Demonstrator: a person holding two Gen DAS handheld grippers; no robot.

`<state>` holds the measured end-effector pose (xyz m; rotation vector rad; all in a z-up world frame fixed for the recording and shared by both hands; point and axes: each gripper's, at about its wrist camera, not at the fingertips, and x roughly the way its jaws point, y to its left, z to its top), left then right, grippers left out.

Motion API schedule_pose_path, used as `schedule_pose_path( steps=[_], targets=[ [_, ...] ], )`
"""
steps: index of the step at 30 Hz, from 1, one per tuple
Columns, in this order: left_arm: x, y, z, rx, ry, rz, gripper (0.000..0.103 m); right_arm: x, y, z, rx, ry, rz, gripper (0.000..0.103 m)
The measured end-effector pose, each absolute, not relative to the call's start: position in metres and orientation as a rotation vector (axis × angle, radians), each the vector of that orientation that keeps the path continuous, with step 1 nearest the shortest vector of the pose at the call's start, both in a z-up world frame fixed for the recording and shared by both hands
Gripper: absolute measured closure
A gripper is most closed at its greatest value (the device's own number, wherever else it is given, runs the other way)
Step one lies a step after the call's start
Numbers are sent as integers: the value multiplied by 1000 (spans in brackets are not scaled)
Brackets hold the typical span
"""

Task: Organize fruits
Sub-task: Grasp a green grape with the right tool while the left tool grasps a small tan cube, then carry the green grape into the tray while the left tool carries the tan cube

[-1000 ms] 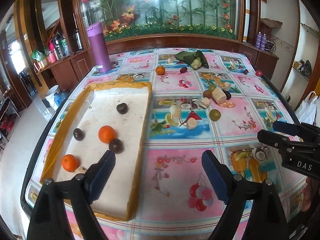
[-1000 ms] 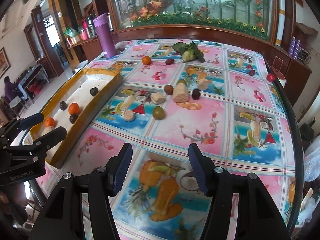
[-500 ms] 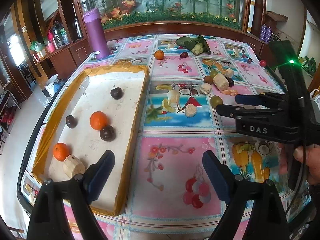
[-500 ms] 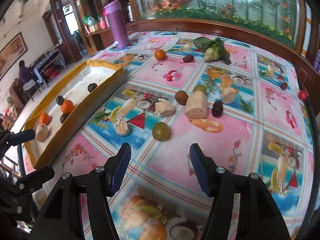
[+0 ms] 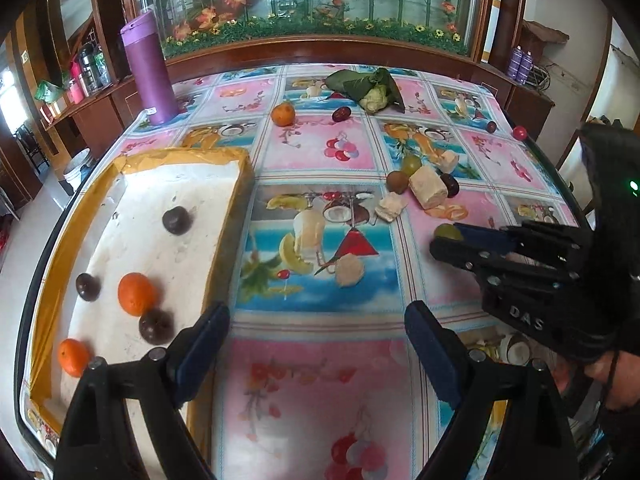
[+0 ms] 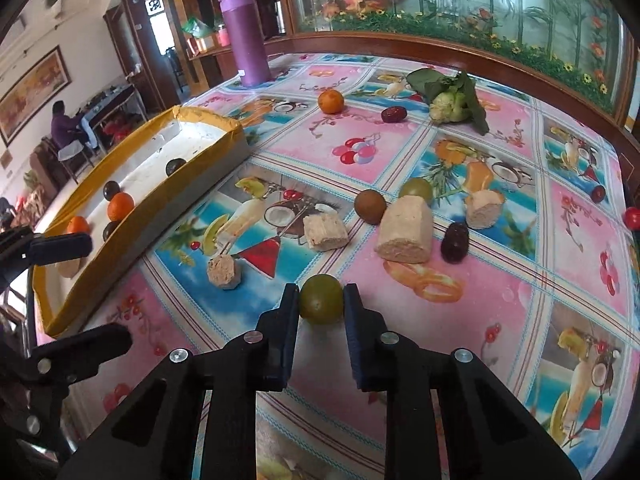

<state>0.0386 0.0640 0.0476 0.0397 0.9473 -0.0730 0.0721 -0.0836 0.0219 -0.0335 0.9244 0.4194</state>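
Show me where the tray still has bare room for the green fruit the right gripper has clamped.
The tray is bare at its far end, beyond the lone dark fruit, and along the wall beside the tablecloth. Its near end is crowded: two oranges and two dark fruits. The right gripper pinches the green fruit.

In your left wrist view, the right gripper (image 5: 448, 240) covers most of the green fruit (image 5: 447, 232). At nine o'clock in your right wrist view, the left gripper's finger (image 6: 60, 246) hides part of a beige chunk (image 6: 71, 267) in the tray (image 6: 132, 220), and the frame's edge crops that gripper.
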Motion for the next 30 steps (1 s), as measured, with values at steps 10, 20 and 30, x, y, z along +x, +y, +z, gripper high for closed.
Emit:
schedule_pose_path(
  steps=[10, 20, 30],
  targets=[
    [76, 51, 11, 33, 996, -122, 70, 54, -128, 19, 98, 933, 352, 81],
    [60, 58, 20, -35, 973, -159, 79, 46, -134, 24, 129, 940, 309, 81],
    [19, 66, 45, -75, 927, -185, 79, 23, -123, 47, 95, 909, 279, 81]
  ],
)
